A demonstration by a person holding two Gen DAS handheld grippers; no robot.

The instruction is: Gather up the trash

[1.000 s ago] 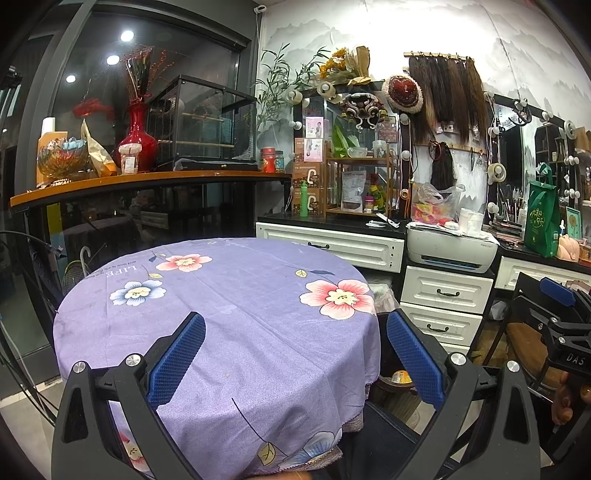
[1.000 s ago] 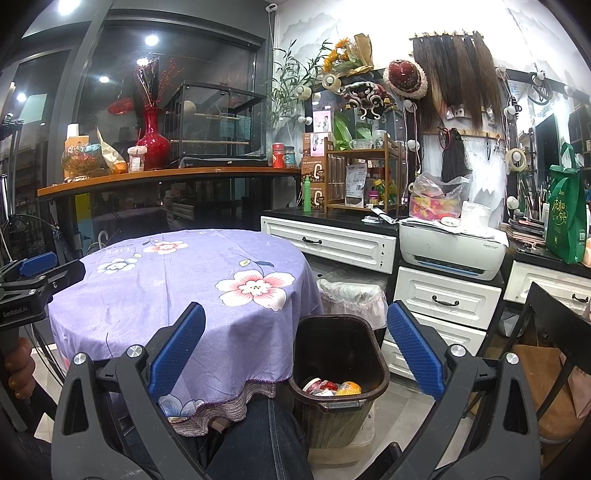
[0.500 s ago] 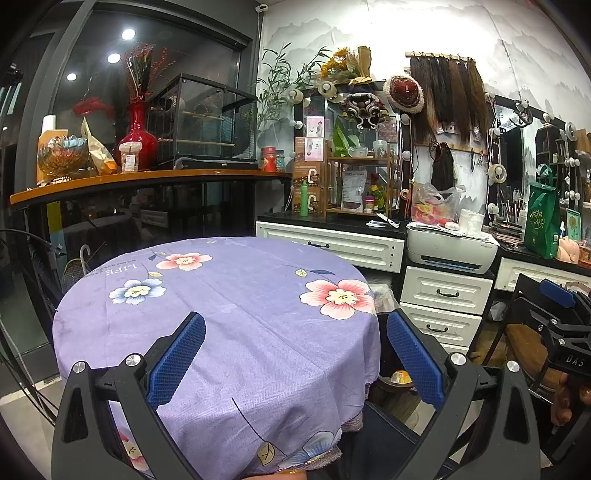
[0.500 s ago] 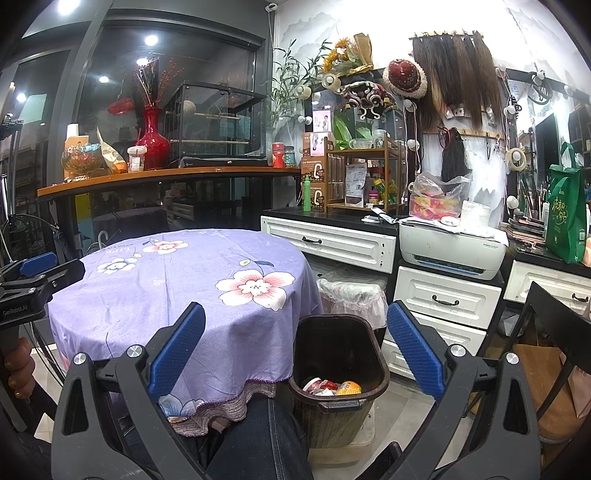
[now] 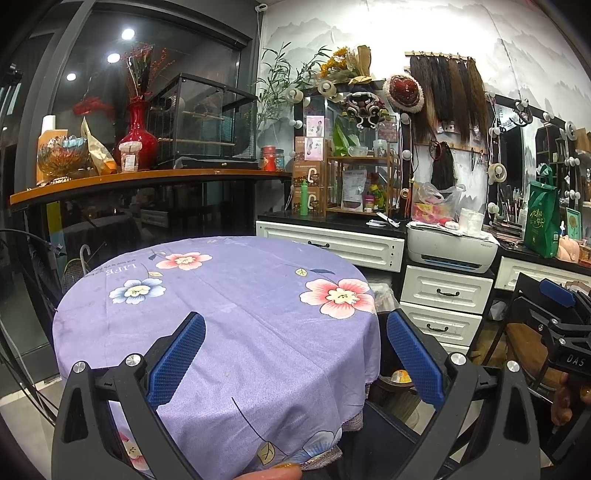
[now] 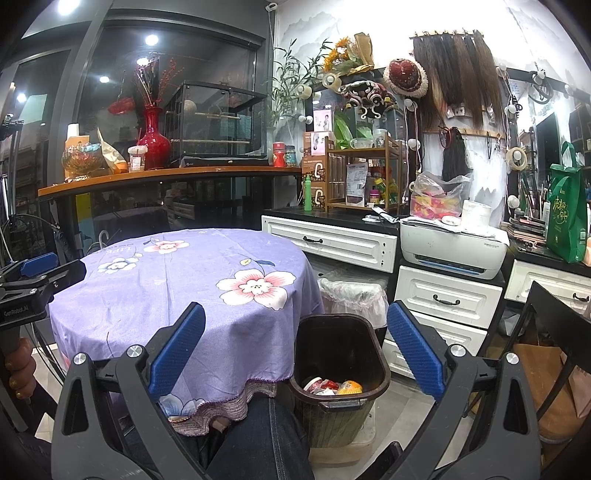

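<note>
Both claws, left claw (image 5: pixel 295 363) and right claw (image 6: pixel 295 354), stand apart, holding nothing. Trash (image 6: pixel 332 387) lies in the brown bin (image 6: pixel 364 349) beside the table (image 6: pixel 166 280). Tabletop shows no litter; collection appears complete.

"LIFE" on tablecloth (image 5: pixel 122 267); "GenRobot.AI" on left gripper (image 6: pixel 22 310)

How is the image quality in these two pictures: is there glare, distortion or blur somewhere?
Left wrist view: strong fisheye bending, black corners, ceiling lights mirrored as bright spots on the glass partition; the purple tablecloth is sharp and evenly lit. Right wrist view: the same curvature, the white wall nearly overexposed, the dark trash bin shadowed inside, but its trash readable.
</note>
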